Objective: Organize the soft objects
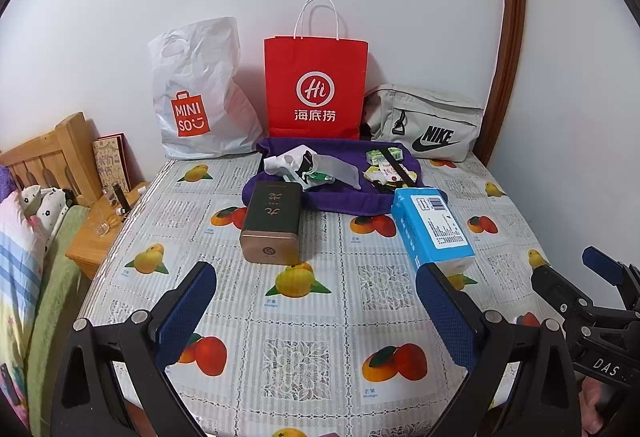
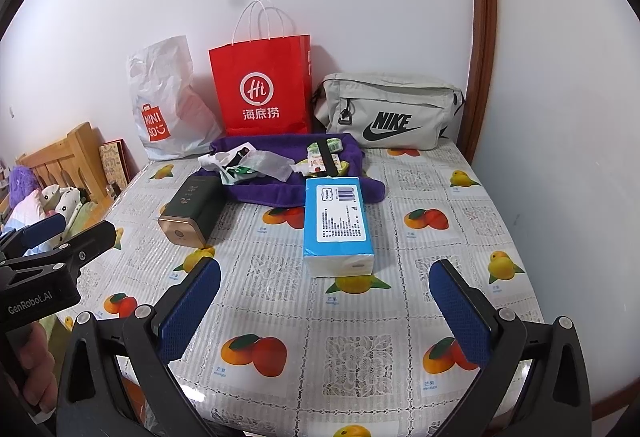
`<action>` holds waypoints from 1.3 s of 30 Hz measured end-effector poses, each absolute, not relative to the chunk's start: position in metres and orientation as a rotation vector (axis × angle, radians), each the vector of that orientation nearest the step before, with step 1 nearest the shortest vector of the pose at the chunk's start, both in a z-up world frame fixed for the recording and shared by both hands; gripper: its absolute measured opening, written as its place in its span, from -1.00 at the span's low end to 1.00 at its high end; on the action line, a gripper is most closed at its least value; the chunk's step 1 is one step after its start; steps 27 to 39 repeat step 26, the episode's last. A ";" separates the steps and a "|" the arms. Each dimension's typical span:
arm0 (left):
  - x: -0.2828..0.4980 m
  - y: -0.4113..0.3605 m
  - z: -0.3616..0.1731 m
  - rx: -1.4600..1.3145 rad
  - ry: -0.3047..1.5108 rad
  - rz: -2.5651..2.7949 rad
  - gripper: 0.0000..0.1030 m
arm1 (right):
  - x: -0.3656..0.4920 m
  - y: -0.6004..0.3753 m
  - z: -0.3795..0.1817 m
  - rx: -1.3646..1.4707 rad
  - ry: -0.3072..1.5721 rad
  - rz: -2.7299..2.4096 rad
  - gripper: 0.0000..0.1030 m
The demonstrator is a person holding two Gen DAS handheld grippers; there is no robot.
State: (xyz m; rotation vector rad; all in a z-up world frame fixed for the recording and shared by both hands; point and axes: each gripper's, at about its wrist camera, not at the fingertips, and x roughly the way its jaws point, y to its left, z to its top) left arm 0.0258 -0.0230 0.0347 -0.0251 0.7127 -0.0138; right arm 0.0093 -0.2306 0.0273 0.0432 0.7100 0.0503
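Observation:
A purple towel lies at the back of the table with white socks and small snack packets on it. A blue tissue pack and a dark tea tin lie in front of it. My left gripper is open and empty above the table's front, facing the tin. My right gripper is open and empty, just short of the tissue pack. Each gripper shows at the edge of the other's view.
Against the wall stand a white Miniso plastic bag, a red paper bag and a grey Nike bag. A wooden nightstand and bed lie left. The fruit-print tablecloth covers the table.

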 end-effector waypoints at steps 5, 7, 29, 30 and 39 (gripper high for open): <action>0.025 -0.024 0.035 -0.022 0.714 -0.016 0.96 | 0.009 -0.230 0.028 0.045 0.707 0.052 0.99; 0.025 -0.025 0.035 -0.024 0.712 -0.015 0.96 | 0.009 -0.230 0.028 0.046 0.708 0.052 0.99; 0.024 -0.023 0.034 -0.023 0.702 -0.011 0.96 | 0.010 -0.227 0.024 0.046 0.711 0.058 0.99; 0.024 -0.023 0.034 -0.023 0.702 -0.011 0.96 | 0.010 -0.227 0.024 0.046 0.711 0.058 0.99; 0.024 -0.023 0.034 -0.023 0.702 -0.011 0.96 | 0.010 -0.227 0.024 0.046 0.711 0.058 0.99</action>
